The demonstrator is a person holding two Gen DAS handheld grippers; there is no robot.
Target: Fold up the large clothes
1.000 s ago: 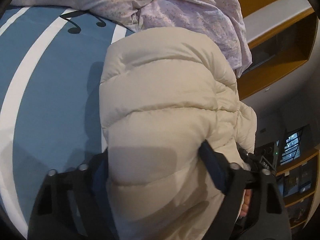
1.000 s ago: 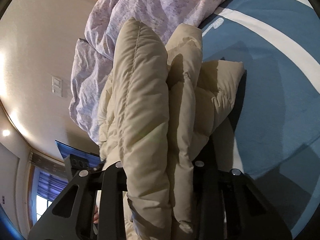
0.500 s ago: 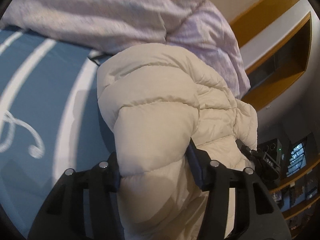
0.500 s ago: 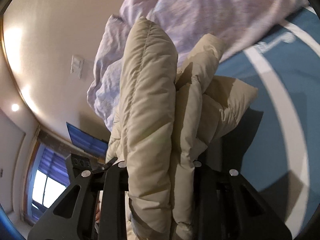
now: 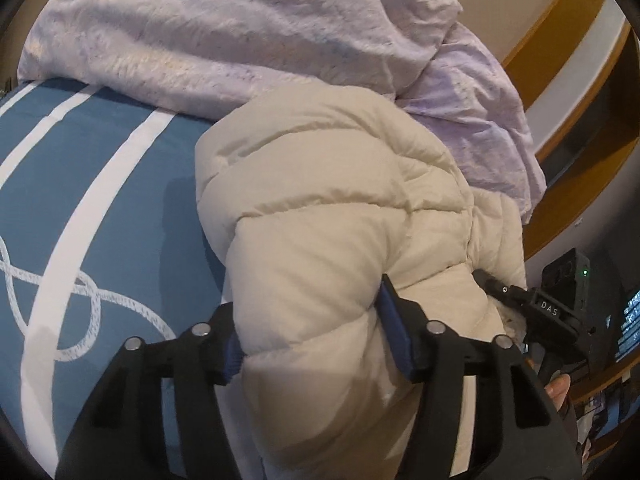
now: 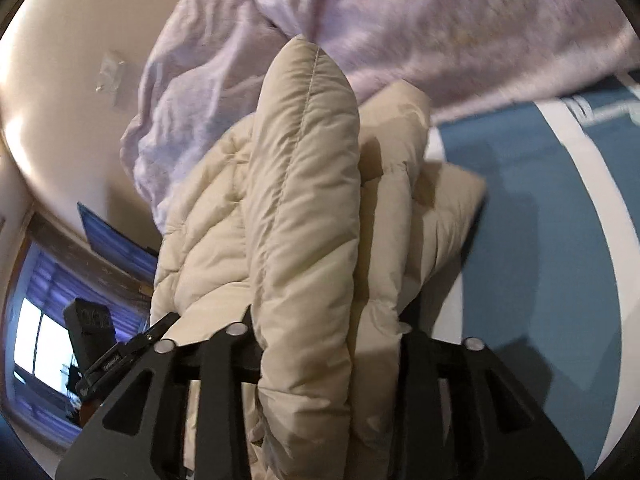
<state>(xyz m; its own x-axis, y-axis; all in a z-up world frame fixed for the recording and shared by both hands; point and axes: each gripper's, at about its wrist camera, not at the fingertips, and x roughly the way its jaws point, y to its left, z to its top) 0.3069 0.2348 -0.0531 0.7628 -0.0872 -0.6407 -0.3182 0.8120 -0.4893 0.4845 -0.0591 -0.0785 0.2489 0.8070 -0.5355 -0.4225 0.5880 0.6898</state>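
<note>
A cream puffer jacket (image 5: 328, 208) is bunched up and held over a blue bedspread with white stripes (image 5: 100, 200). My left gripper (image 5: 312, 340) is shut on a thick fold of the jacket, its blue pads pressing in from both sides. My right gripper (image 6: 324, 340) is shut on another thick folded edge of the jacket (image 6: 304, 200), which stands upright between the fingers. The right gripper also shows at the right of the left wrist view (image 5: 532, 308). The fingertips are hidden by padding.
A crumpled lilac duvet (image 5: 248, 32) lies at the far end of the bed, just behind the jacket, and also shows in the right wrist view (image 6: 440, 20). Wooden shelving (image 5: 568, 92) stands right of the bed. A screen (image 6: 116, 240) and a window (image 6: 36, 344) lie at the left.
Both grippers have carried the jacket further along the bed toward the lilac duvet. A rope-knot print on the bedspread has come into the left wrist view. Both grips stay the same.
</note>
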